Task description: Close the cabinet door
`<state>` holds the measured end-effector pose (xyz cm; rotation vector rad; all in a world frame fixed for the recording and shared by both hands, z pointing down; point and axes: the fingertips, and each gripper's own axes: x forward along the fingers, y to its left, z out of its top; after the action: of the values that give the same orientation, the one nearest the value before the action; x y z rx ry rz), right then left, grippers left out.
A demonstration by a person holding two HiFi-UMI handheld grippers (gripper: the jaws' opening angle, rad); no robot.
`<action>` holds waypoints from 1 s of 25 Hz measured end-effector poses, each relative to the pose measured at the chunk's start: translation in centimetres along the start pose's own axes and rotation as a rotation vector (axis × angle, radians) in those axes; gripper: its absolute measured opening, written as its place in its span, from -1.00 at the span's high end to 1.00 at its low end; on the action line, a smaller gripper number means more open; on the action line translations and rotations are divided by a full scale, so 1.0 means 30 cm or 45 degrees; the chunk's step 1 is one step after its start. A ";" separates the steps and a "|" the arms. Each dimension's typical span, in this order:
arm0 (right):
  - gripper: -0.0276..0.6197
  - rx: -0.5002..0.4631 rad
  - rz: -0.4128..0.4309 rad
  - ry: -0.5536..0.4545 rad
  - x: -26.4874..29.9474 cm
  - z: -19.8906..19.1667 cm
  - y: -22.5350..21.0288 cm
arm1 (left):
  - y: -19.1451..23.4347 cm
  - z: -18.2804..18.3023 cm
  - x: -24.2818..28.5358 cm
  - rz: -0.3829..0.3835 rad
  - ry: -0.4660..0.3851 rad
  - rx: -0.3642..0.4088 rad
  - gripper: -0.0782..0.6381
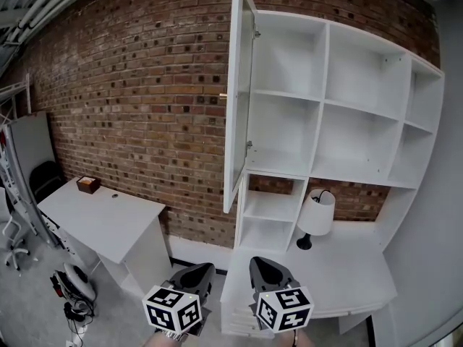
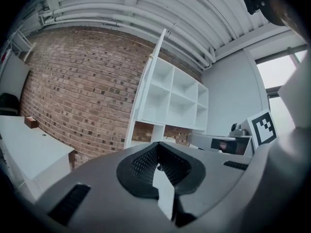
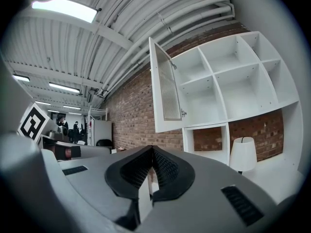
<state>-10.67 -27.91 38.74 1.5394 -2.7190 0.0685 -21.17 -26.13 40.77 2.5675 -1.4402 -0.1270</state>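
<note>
The white cabinet door (image 1: 237, 100) stands wide open, swung out from the left edge of a white shelf unit (image 1: 340, 100) on the brick wall. It also shows as the cabinet door (image 2: 146, 89) in the left gripper view and the cabinet door (image 3: 165, 93) in the right gripper view. Both grippers are low in the head view, side by side and well short of the door. My left gripper (image 1: 202, 267) (image 2: 157, 145) is shut with nothing in it. My right gripper (image 1: 262, 262) (image 3: 152, 148) is also shut and empty. Both point level toward the cabinet.
A white desk (image 1: 340, 273) under the shelves carries a white table lamp (image 1: 316, 215). At the left, a white table (image 1: 108, 219) holds a small brown box (image 1: 88, 184). Further left are a dark chair (image 1: 43, 179) and cables on the floor (image 1: 72, 295).
</note>
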 end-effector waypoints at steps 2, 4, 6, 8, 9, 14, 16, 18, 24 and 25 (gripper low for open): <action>0.83 -0.003 -0.008 -0.006 0.022 0.009 0.016 | 0.020 0.011 0.002 -0.013 -0.002 0.005 0.76; 0.83 -0.006 -0.016 -0.011 0.039 0.016 0.032 | 0.038 0.019 0.002 -0.022 -0.005 0.006 0.76; 0.83 -0.008 -0.024 -0.017 0.054 0.020 0.043 | 0.052 0.024 0.002 -0.032 -0.008 0.007 0.76; 0.83 -0.009 -0.036 -0.028 0.063 0.035 0.048 | 0.058 0.032 0.002 -0.043 -0.012 0.008 0.76; 0.83 -0.012 -0.043 -0.036 0.067 0.048 0.051 | 0.059 0.038 0.002 -0.047 -0.014 0.008 0.76; 0.83 -0.040 -0.056 -0.070 0.080 0.109 0.068 | 0.042 0.059 0.014 -0.073 -0.009 0.017 0.76; 0.82 -0.045 -0.050 -0.072 0.091 0.119 0.070 | 0.031 0.062 0.019 -0.081 -0.006 0.015 0.76; 0.82 -0.044 -0.042 -0.073 0.109 0.126 0.065 | 0.024 0.067 0.029 -0.086 -0.003 0.011 0.76; 0.76 -0.037 -0.002 -0.070 0.174 0.150 0.027 | 0.024 0.105 0.071 -0.048 -0.020 0.040 0.76; 0.65 -0.037 0.004 -0.068 0.187 0.156 0.018 | 0.025 0.111 0.080 -0.039 -0.024 0.041 0.76</action>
<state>-13.98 -32.67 34.25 1.5513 -2.7499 -0.0115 -21.10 -28.97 37.72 2.6218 -1.4214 -0.1341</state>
